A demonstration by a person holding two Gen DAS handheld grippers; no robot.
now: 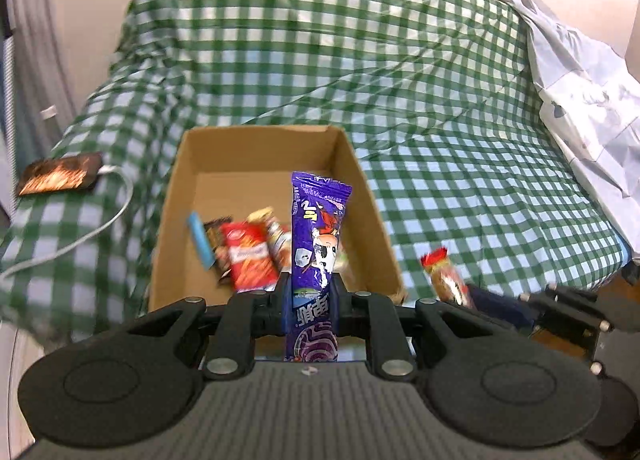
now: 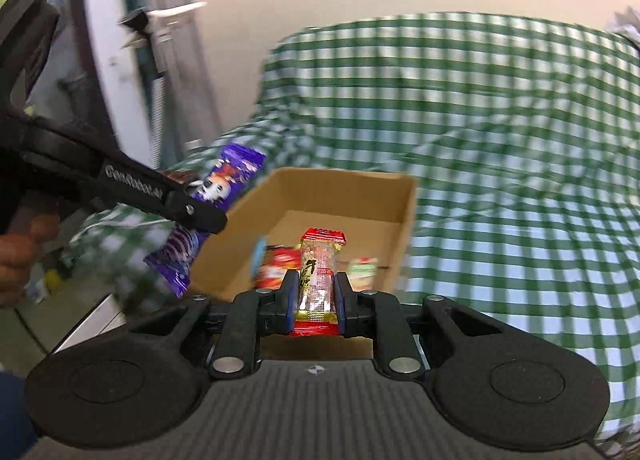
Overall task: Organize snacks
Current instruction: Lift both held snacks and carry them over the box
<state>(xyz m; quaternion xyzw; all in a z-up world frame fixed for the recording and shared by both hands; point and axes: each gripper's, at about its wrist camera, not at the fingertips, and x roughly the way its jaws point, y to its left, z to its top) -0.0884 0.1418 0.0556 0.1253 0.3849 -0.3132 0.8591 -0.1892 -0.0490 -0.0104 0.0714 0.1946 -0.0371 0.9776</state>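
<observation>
A: Why are you holding both over the box (image 1: 362, 196)?

B: Your left claw (image 1: 310, 292) is pinching the purple packet (image 1: 318, 228), your right claw (image 2: 316, 296) the red-ended candy (image 2: 320, 272), likely readying drops beside packets inside.

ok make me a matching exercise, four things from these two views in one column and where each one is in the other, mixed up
Things:
1. purple snack packet
2. clear snack packet with red ends
3. red snack packet
4. phone

Places:
a. lying in the cardboard box
b. held in the right claw
c. on the checked cloth, left of the box, cable attached
d. held in the left claw

Pairs: 1-d, 2-b, 3-a, 4-c
</observation>
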